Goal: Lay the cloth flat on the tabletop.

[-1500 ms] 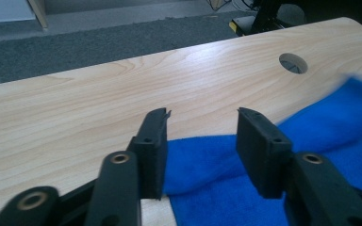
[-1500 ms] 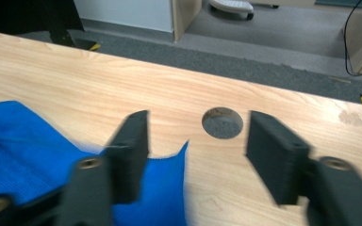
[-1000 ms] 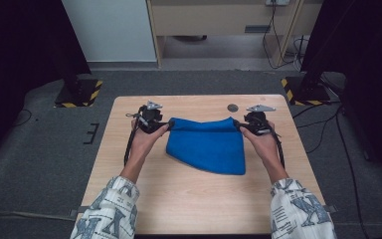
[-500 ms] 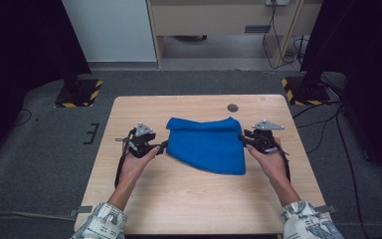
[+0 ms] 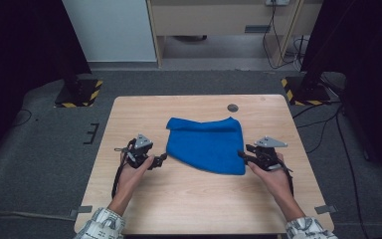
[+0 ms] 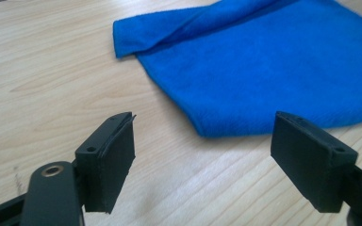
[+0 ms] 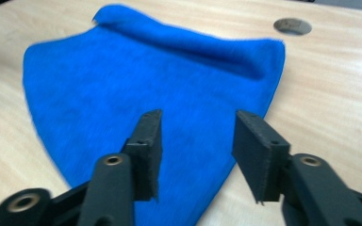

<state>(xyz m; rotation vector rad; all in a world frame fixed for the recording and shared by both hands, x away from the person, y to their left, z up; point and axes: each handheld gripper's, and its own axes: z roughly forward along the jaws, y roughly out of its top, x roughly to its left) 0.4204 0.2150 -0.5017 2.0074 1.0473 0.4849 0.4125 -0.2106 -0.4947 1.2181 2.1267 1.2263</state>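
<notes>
Lying on the single light wooden table (image 5: 199, 199) is one blue terry cloth (image 5: 206, 144) — just the one. Two black two-jaw grippers are hovering beside it — left gripper (image 5: 162, 159), right gripper (image 5: 240, 155). One round hole (image 5: 233, 107) is showing in the tabletop.

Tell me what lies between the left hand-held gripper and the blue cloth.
Nothing but bare wooden table. In the left gripper view, the left hand-held gripper stands open just short of the blue cloth.
</notes>
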